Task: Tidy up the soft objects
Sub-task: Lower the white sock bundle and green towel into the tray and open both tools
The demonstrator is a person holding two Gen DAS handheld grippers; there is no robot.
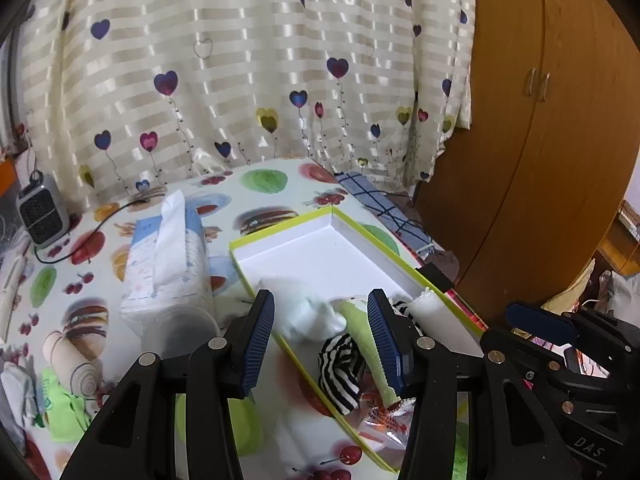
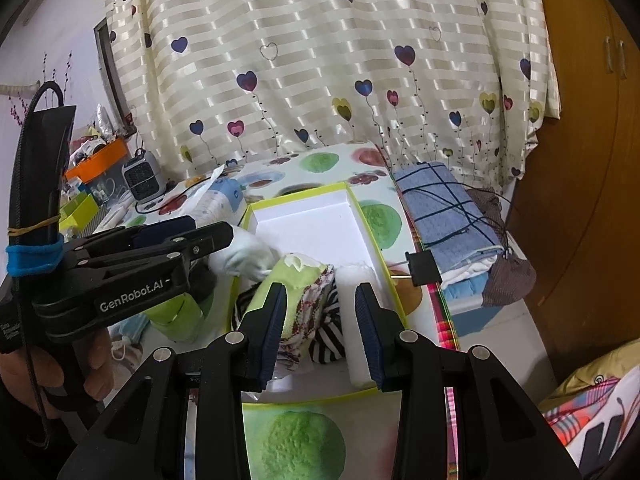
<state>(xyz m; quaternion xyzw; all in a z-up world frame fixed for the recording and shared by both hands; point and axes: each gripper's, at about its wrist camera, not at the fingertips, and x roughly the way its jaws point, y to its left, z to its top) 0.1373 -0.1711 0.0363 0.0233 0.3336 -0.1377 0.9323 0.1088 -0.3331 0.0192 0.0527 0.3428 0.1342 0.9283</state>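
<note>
A shallow white box with a lime-green rim [image 1: 280, 232] [image 2: 296, 194] lies on the fruit-print table. Its near end holds a pale mint sock bundle [image 1: 308, 312] [image 2: 248, 256], a light green sock [image 1: 360, 332] [image 2: 288, 276], a black-and-white striped sock [image 1: 340, 376] [image 2: 330, 340] and a white roll [image 1: 436, 312] [image 2: 352, 320]. My left gripper [image 1: 322, 340] is open just above the mint bundle, pads clear of it. My right gripper [image 2: 320, 332] hovers open over the green and striped socks, the white roll beside its right finger. It also shows in the left wrist view as the right gripper [image 1: 540, 324].
A tissue pack [image 1: 168, 264] stands left of the box, a small grey heater [image 1: 42, 216] behind it. Loose socks, one green [image 1: 64, 412] and one rolled beige [image 1: 72, 360], lie at the table's front left. Folded blue checked cloth [image 2: 448, 208] sits right of the box, by a wooden wardrobe [image 1: 540, 140].
</note>
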